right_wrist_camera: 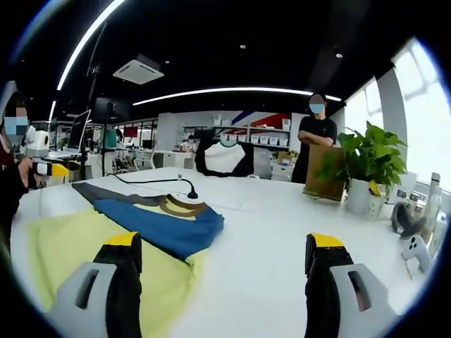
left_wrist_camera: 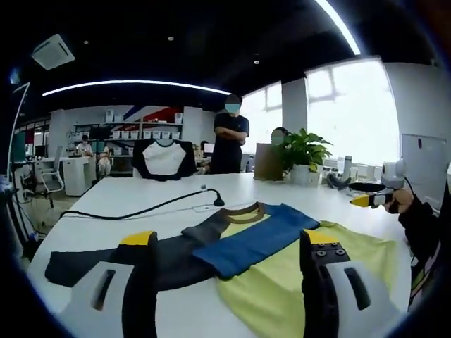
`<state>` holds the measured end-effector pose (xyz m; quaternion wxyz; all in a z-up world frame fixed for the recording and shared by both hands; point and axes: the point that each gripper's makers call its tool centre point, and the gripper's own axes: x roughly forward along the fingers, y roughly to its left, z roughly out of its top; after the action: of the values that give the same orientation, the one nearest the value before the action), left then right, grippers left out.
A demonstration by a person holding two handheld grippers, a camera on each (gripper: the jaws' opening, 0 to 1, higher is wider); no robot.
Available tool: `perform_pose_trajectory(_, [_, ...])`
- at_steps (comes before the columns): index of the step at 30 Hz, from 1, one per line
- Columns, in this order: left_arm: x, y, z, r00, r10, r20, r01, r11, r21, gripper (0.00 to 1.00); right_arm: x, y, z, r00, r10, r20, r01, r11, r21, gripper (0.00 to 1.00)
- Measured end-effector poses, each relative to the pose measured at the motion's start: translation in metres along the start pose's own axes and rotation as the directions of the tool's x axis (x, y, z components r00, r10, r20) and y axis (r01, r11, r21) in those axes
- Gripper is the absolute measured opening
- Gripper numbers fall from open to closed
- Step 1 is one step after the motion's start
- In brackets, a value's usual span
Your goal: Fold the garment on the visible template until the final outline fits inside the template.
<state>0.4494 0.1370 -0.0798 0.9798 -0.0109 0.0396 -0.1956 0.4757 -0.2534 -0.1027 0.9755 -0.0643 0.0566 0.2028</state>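
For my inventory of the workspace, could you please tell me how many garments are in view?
2: a yellow, blue and grey shirt lying on the white table, and a black-and-white shirt displayed upright beyond the table's far edge.

I saw an evenly bright room, lit by long curved white ceiling light strips (left_wrist_camera: 134, 84) and tall glaring windows (left_wrist_camera: 349, 113) that were blown out. Fisheye bending warped the edges; shadows on the glossy white table (right_wrist_camera: 268, 232) were soft.
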Motion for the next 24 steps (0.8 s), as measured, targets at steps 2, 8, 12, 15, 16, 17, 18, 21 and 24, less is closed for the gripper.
perform_pose_trajectory(2, [-0.003,0.005,0.0,0.999,0.036,-0.011,-0.036,0.998,0.054,0.89,-0.006,0.0,-0.001,1.0,-0.007,-0.001,0.007,1.0,-0.006,0.99])
perform_pose_trajectory(8, [-0.014,0.004,-0.002,0.998,0.062,0.004,-0.062,0.998,0.026,0.91,-0.024,0.001,-0.004,0.999,-0.025,0.023,0.024,0.999,0.043,0.99])
perform_pose_trajectory(12, [-0.025,0.008,-0.005,0.995,0.1,0.031,-0.1,0.995,-0.001,0.91,-0.034,0.004,-0.006,0.999,-0.035,0.023,0.034,0.998,0.046,0.99])
perform_pose_trajectory(15, [-0.03,0.009,-0.005,0.994,0.103,0.039,-0.102,0.995,-0.023,0.91,-0.04,0.006,-0.005,0.999,-0.041,0.028,0.039,0.998,0.053,0.99])
perform_pose_trajectory(16, [-0.032,0.011,-0.004,0.993,0.113,0.043,-0.112,0.993,-0.025,0.91,-0.043,0.006,-0.002,0.998,-0.049,0.036,0.047,0.998,0.052,0.99])
perform_pose_trajectory(17, [-0.033,0.012,-0.003,0.991,0.124,0.046,-0.123,0.992,-0.02,0.91,-0.044,0.007,-0.002,0.998,-0.05,0.038,0.048,0.998,0.048,0.99])
perform_pose_trajectory(18, [-0.034,0.014,-0.003,0.991,0.129,0.045,-0.128,0.992,-0.02,0.91,-0.045,0.007,-0.001,0.998,-0.05,0.039,0.048,0.998,0.045,0.99])
perform_pose_trajectory(21, [-0.036,0.021,0.001,0.988,0.148,0.046,-0.147,0.989,-0.015,0.91,-0.047,0.006,0.001,0.998,-0.055,0.04,0.054,0.998,0.04,0.99])
perform_pose_trajectory(24, [-0.044,0.023,0.028,0.976,0.148,0.16,-0.153,0.988,0.015,0.87,-0.052,0.003,0.001,0.996,-0.073,0.042,0.072,0.997,0.038,0.99])
